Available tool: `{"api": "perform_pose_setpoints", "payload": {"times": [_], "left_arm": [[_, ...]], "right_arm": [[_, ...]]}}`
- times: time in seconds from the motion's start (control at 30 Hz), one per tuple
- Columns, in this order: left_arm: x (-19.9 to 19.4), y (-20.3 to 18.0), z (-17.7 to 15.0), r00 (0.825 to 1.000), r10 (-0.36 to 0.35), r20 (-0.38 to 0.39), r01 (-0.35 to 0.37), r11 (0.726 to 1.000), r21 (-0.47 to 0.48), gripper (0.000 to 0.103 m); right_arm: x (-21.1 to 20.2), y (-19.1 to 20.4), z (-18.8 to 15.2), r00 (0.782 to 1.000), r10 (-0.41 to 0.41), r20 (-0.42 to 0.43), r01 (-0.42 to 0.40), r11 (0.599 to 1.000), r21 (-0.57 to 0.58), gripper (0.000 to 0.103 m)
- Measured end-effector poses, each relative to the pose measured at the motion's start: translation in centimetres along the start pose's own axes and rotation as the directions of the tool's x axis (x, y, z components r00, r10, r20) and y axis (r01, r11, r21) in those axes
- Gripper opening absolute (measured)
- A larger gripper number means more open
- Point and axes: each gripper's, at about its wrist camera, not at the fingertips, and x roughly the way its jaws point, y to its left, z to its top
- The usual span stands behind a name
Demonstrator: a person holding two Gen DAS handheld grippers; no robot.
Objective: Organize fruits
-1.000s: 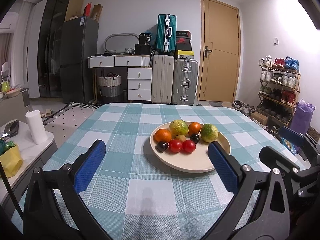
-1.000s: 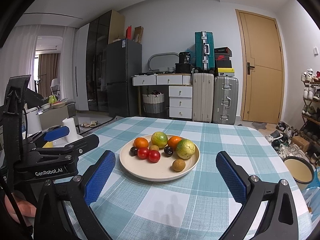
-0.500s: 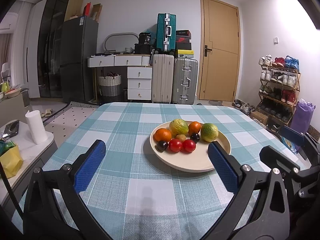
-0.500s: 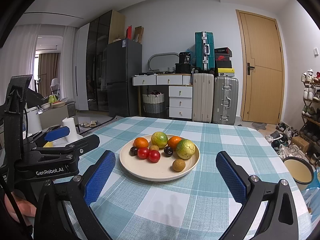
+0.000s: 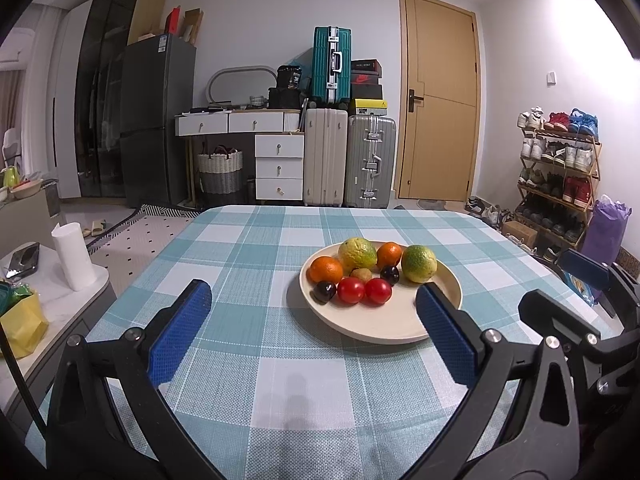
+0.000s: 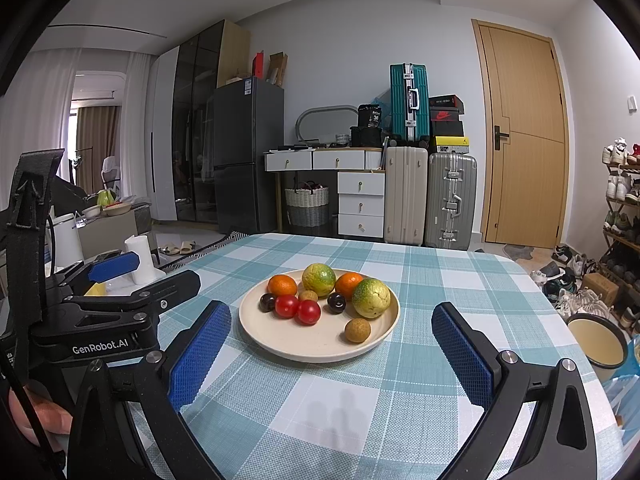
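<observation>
A cream plate [image 5: 400,326] [image 6: 316,346] on the checked tablecloth holds two oranges [image 6: 282,285], two green-yellow citrus fruits [image 6: 371,298], two red tomatoes [image 6: 308,312], two dark plums [image 6: 336,302] and small brown fruits [image 6: 357,330]. My left gripper [image 5: 312,308] is open and empty, hovering short of the plate, its right finger in front of the plate's right rim. My right gripper [image 6: 332,334] is open and empty, its fingers either side of the plate's near edge. The left gripper also shows at the left of the right wrist view [image 6: 116,280].
The table [image 5: 248,240] has a rounded far edge. A side counter with a paper roll [image 5: 74,256] and a yellow bag [image 5: 20,326] stands left. A round tin [image 6: 596,340] sits at the table's right. Suitcases, drawers, a fridge and a shoe rack stand behind.
</observation>
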Motion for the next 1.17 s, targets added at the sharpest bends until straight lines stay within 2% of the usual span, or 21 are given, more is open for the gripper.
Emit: {"api": "perform_pose_setpoints", "payload": {"times": [0.6, 0.93, 1.17], "left_arm": [[-0.2, 0.1, -0.2, 1.0, 0.003, -0.004, -0.003, 1.0, 0.014, 0.102], [0.2, 1.7, -0.1, 0.999, -0.008, -0.037, 0.006, 0.999, -0.044, 0.102], [0.1, 1.9, 0.0, 0.999, -0.011, -0.031, 0.01, 0.999, -0.039, 0.102]], "right_arm": [[0.0, 0.0, 0.0, 1.0, 0.0, 0.0, 0.0, 1.0, 0.0, 0.103], [0.0, 0.0, 0.0, 1.0, 0.0, 0.0, 0.0, 1.0, 0.0, 0.103], [0.0, 0.0, 0.0, 1.0, 0.0, 0.0, 0.0, 1.0, -0.001, 0.103]]}}
